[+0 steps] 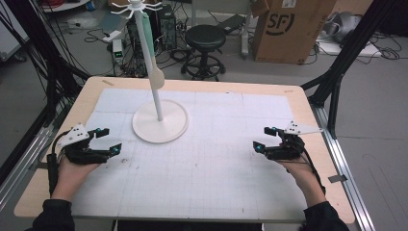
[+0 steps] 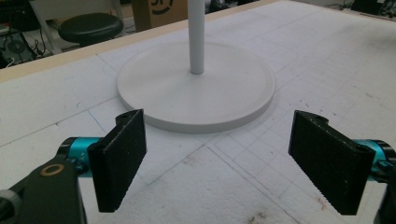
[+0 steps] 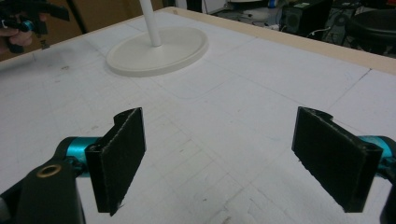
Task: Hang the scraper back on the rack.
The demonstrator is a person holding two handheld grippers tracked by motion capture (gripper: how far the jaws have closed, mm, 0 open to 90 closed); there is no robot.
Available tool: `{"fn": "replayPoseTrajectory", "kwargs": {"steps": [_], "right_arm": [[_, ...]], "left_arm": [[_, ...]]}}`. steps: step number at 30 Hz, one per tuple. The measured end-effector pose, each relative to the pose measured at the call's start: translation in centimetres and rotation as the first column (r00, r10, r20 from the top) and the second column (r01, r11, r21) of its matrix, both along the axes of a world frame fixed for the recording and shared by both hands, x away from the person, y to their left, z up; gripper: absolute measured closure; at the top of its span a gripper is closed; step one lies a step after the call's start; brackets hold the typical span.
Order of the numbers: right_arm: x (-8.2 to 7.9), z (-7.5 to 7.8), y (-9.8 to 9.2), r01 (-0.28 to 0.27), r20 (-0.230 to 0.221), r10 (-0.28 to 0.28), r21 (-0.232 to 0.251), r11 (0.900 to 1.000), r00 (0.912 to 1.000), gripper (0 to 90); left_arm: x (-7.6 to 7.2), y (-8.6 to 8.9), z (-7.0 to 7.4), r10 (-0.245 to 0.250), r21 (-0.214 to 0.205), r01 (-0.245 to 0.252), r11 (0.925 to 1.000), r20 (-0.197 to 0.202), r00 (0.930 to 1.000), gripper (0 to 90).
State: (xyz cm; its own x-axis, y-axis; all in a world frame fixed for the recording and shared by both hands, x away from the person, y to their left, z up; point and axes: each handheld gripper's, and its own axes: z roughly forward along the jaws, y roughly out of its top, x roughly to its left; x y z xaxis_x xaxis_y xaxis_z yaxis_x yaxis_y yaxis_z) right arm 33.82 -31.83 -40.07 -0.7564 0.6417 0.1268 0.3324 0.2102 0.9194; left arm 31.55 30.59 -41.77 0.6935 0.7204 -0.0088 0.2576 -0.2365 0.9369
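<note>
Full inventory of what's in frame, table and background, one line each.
White stand with round base and upright pole: 1, white, left of centre on the far half of the mat; hooks at the top, a pale green and cream thing hanging beside the pole.
White gridded mat: 1, white, covers most of the table.
Wooden table: 1, light wood.
Black round stool: 1, black, on the floor beyond the table.
Cardboard box: 1, brown, floor at far right.
Left gripper: 1, black with teal parts, near left, jaws open, nothing between them.
Right gripper: 1, black with teal parts, near right, jaws open, nothing between them.
</note>
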Motion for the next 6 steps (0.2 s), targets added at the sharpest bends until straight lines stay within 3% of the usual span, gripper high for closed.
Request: {"fn": "replayPoseTrajectory", "kwargs": {"steps": [6], "right_arm": [[0.12,-0.41,-0.02,0.007,0.002,-0.007,-0.01,0.9999,1.0,16.6]], "left_arm": [[-0.01,-0.31,-0.18,0.009,0.009,-0.009,0.9999,-0.012,0.9999,19.9]]}}
